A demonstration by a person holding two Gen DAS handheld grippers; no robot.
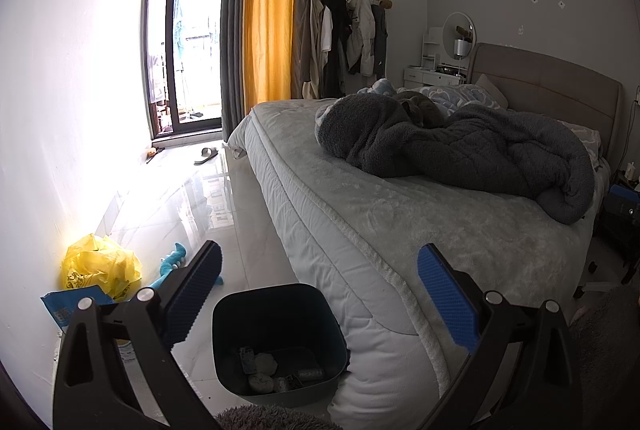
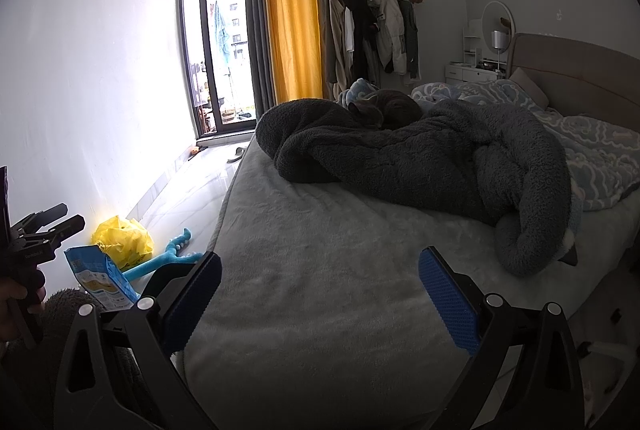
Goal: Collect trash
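A dark bin stands on the floor against the bed corner, with crumpled white paper and other scraps at its bottom. My left gripper hovers over the bin, open and empty. By the left wall lie a crumpled yellow plastic bag and a blue printed pouch. Over the bed, my right gripper is open with nothing in it. Its view also shows the yellow bag, the blue pouch and the left gripper's black body held in a hand at the left edge.
The bed fills the right side, with a grey fleece blanket and a grey cat curled on it. A teal toy lies on the shiny tiled floor. A slipper sits near the balcony door.
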